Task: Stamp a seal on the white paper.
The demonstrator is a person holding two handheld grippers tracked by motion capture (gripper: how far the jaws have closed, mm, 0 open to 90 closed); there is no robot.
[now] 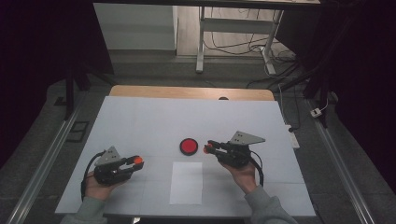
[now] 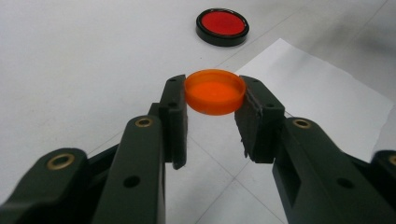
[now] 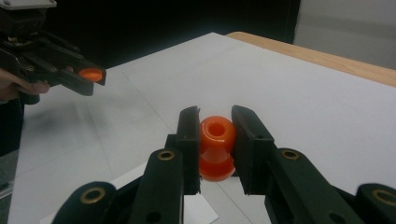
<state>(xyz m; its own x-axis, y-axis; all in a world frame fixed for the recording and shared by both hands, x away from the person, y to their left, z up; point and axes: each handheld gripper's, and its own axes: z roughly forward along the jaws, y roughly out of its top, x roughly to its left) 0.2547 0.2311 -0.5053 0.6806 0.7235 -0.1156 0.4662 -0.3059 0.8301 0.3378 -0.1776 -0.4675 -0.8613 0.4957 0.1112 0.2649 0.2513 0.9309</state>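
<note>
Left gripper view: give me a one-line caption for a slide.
Left gripper clamps an orange cap above the white table, with a red disc and a paper sheet beyond.

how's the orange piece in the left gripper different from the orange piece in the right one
The orange cap is a flat, shallow disc with its hollow side up; the orange spool piece is taller and waisted, with a hole in its top. The cap is gripped by its rim at the tips of the left gripper; the spool piece sits deeper between the jaws of the right gripper, pinched at its narrow middle. Both are bright orange, and each is held clamped above the table.
</note>
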